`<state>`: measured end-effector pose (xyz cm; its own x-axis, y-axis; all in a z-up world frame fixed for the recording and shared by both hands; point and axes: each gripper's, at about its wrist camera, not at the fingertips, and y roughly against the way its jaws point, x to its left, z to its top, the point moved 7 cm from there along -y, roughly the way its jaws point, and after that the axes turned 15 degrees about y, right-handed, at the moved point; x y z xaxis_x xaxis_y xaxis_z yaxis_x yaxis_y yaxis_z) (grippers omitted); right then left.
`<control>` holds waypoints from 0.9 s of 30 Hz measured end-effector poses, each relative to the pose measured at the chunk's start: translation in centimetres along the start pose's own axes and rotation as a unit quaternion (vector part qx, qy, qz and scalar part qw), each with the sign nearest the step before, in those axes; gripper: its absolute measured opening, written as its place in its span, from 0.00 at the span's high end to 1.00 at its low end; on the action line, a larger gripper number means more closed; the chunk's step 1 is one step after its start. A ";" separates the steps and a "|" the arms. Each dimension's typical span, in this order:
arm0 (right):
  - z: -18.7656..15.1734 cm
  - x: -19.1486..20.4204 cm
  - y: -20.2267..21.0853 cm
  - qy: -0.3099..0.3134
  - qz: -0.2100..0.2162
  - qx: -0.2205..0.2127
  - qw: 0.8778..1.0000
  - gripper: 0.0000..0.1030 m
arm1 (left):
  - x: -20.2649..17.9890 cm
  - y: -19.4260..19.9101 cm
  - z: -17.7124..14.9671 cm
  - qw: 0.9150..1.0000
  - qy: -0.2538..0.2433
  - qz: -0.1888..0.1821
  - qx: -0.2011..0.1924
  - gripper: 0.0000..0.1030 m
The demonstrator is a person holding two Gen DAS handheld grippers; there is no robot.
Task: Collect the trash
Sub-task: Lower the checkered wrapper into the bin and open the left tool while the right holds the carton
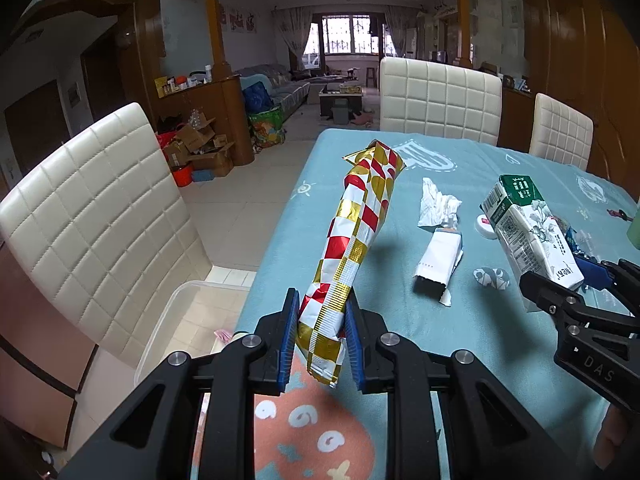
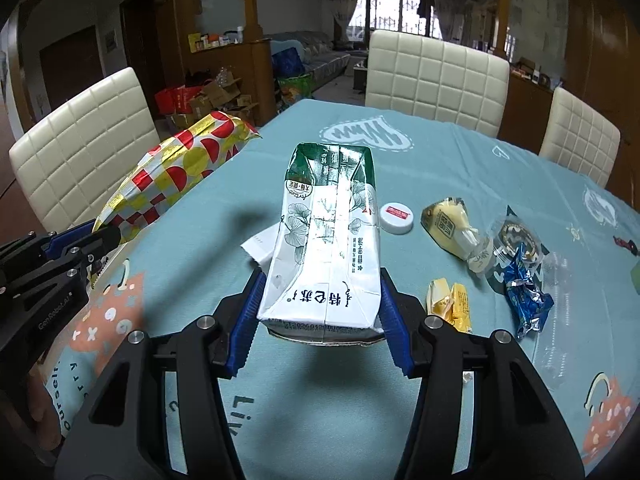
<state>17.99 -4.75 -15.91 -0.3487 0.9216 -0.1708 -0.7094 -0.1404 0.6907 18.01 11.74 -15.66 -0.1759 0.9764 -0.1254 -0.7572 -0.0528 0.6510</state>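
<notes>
Foil snack bag (image 1: 352,248) is hanging lower-middle, pinched by my left gripper (image 1: 321,334); right gripper (image 2: 320,312) is clamping the milk carton (image 2: 326,248) mid-frame. I'm worrying the floppy bag slips before reaching the plastic bin (image 1: 176,312) lower left.

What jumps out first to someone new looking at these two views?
Both grippers are loaded: the left gripper is shut on a long red, white and gold snack bag raised over the table's left edge, and the right gripper clamps a green and white milk carton above the teal tablecloth. More trash lies to the right: a white bottle cap, yellow wrappers and a blue foil wrapper.
</notes>
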 end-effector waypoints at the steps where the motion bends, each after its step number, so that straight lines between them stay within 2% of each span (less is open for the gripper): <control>1: 0.2 0.3 0.3 0.004 -0.002 -0.002 1.000 0.46 | 0.1 0.2 0.0 1.000 0.001 0.000 -0.002 0.78; 14: 2.2 3.6 1.6 0.040 0.001 -0.018 0.999 0.46 | 3.6 2.4 0.4 0.999 0.021 0.012 -0.027 0.78; 27: 4.5 8.0 0.5 0.075 0.022 -0.025 0.997 0.45 | 7.4 2.7 0.2 0.998 0.042 0.044 -0.035 0.78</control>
<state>17.61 4.20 -13.80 -0.4654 0.8501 -0.2464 -0.7194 -0.2011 0.6648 14.79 18.89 -14.68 -0.2936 0.9466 -0.1334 -0.7783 -0.1556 0.6082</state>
